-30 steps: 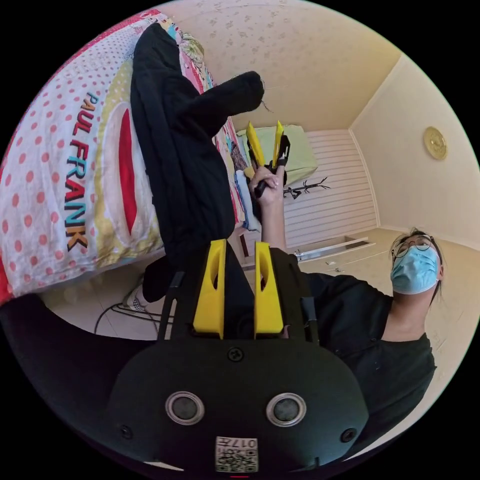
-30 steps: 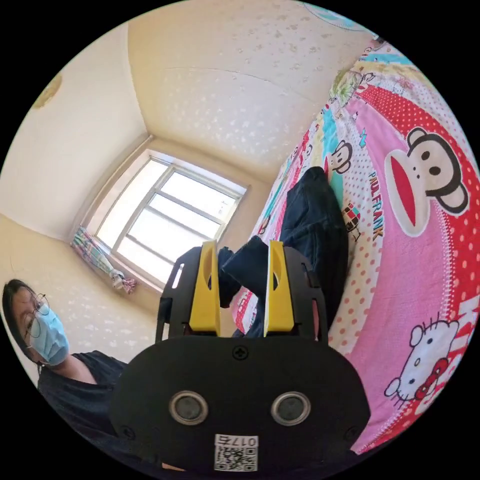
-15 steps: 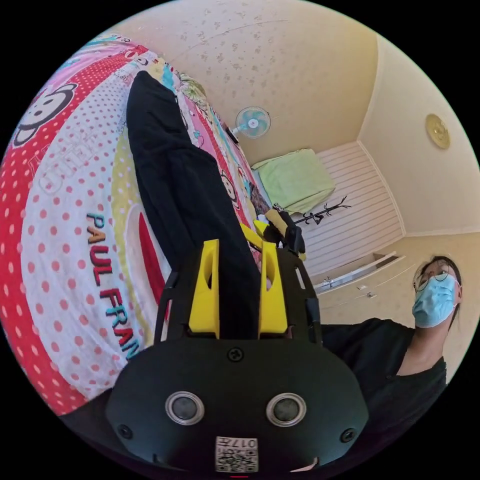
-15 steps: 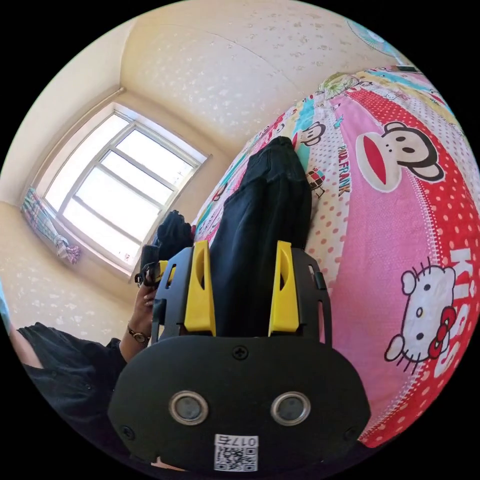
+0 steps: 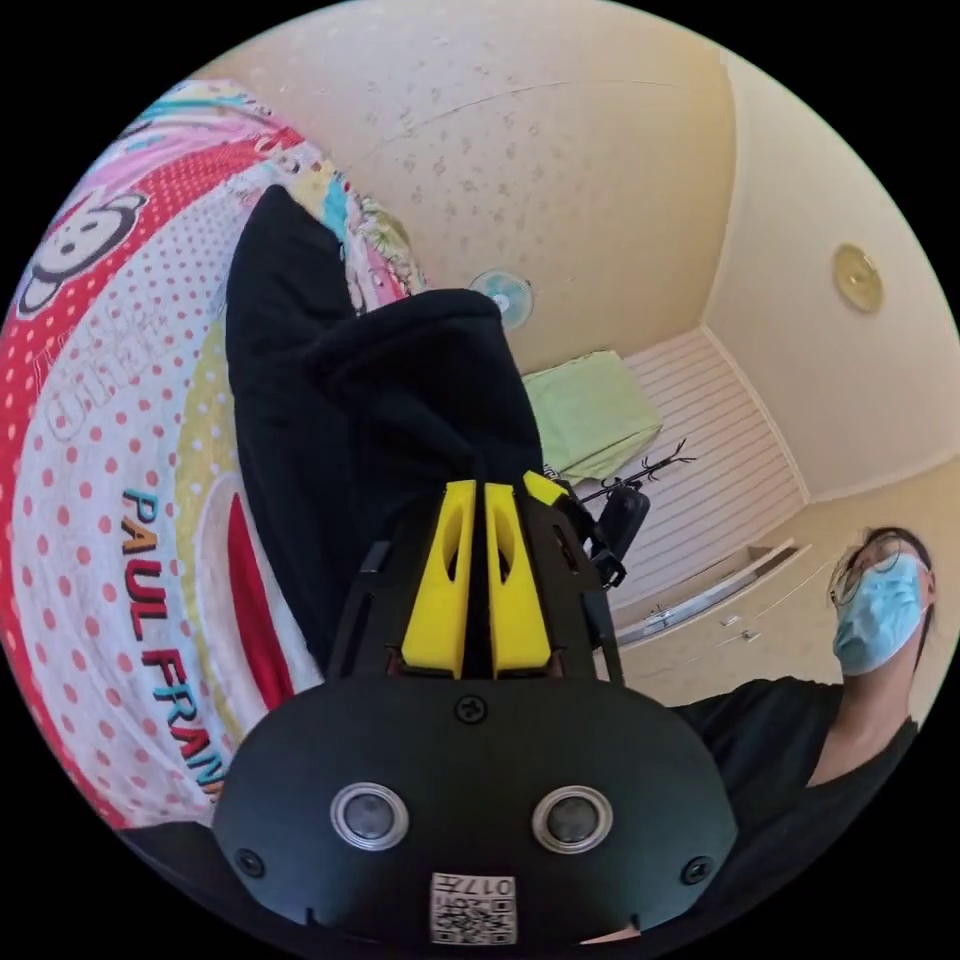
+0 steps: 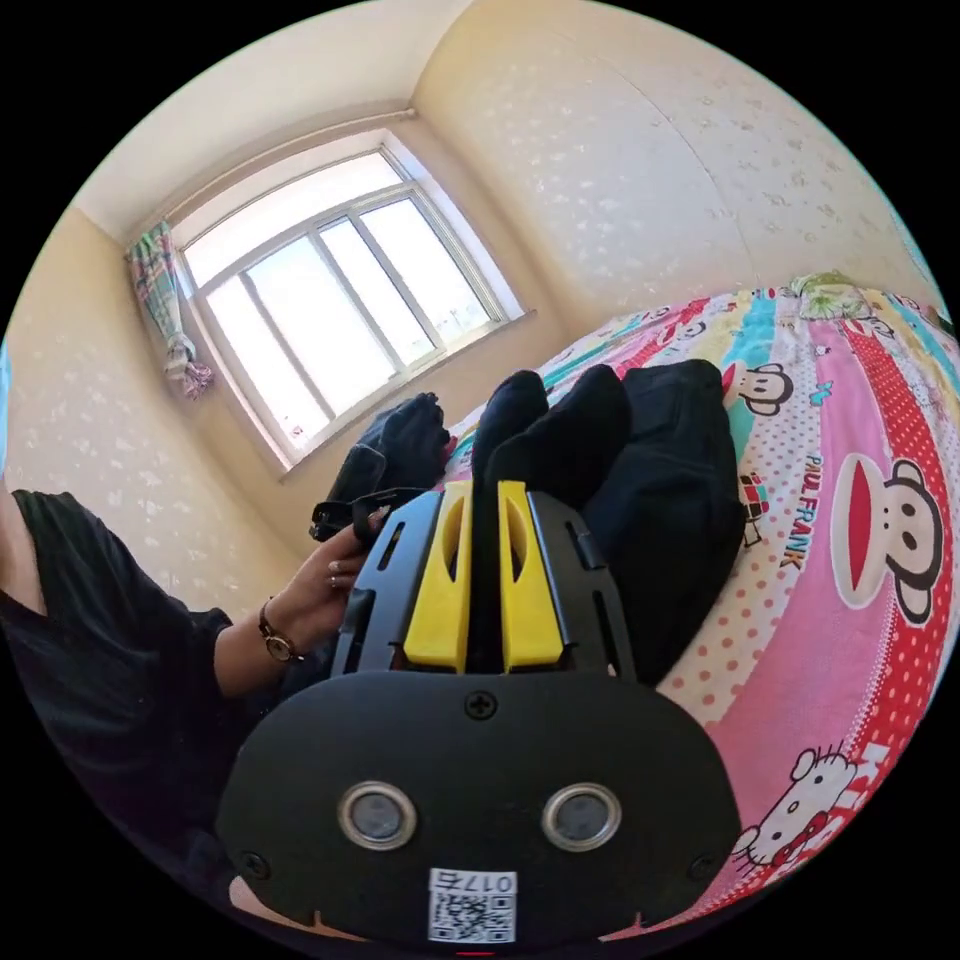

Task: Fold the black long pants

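Closest in, your left gripper has its yellow jaws pinched almost together with a thin bit of the black pants squeezed between them, so it's clamped on the fabric. In the left gripper view the cloth bunches up into a rounded hump right above the jaw tips, then runs down along the cartoon bedsheet as a long dark strip.

Same deal on your right gripper: jaws nearly closed, dark fabric caught between them, and two rounded lumps of the pants poking up just past the tips. The rest of the garment lies in a heap on the bedsheet just beside the gripper, on the pink monkey-print side.

A bit further out in the right gripper view, your left hand holds the other gripper's handle, with more black cloth bunched at its far end.

Further back in the left gripper view there's a green cloth, a fan and a round wall ornament. In the right gripper view a big window sits behind everything, with a curtain tied at its side.
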Demonstrator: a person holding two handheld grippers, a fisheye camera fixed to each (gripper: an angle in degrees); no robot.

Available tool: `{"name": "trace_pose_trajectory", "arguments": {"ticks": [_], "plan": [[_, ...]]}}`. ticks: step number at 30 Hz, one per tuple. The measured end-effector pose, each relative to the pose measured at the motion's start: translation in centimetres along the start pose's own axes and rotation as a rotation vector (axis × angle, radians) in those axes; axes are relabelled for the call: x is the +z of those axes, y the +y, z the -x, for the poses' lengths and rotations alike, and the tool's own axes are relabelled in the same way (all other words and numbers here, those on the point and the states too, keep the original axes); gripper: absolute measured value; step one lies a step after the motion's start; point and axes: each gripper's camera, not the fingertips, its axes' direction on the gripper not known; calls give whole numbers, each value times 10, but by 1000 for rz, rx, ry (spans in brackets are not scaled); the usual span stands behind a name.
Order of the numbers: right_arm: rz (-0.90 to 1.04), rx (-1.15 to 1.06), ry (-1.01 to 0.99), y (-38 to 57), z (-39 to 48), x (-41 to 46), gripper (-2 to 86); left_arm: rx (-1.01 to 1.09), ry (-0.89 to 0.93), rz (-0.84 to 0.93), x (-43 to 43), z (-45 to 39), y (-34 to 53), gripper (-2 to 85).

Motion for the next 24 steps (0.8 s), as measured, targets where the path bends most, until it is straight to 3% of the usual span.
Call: {"name": "trace_pose_trajectory", "arguments": {"ticks": [4,6,7,9,14,18,21,24], "plan": [[-91,164,5,4,-39,-8,71,141,-185,41,8,-31,-10,22],[184,460,59,12,-92,14,101,-20,-248,194,35,2,-18,65],[220,489,56,16,-97,14,108,-58,-232,193,35,10,-16,71],[172,432,10,34,-84,-11,117,-83,-120,67,16,18,0,75],[207,268,96,85,-12,-61,125,45,-188,9,2,-8,2,64],[292,200,172,135,39,-74,136,204,-313,267,50,-28,-46,38],[223,396,32,163,33,-74,154,226,-401,441,99,-14,-68,41],[198,524,-5,180,11,-57,166,141,-378,611,139,11,-69,44]]}}
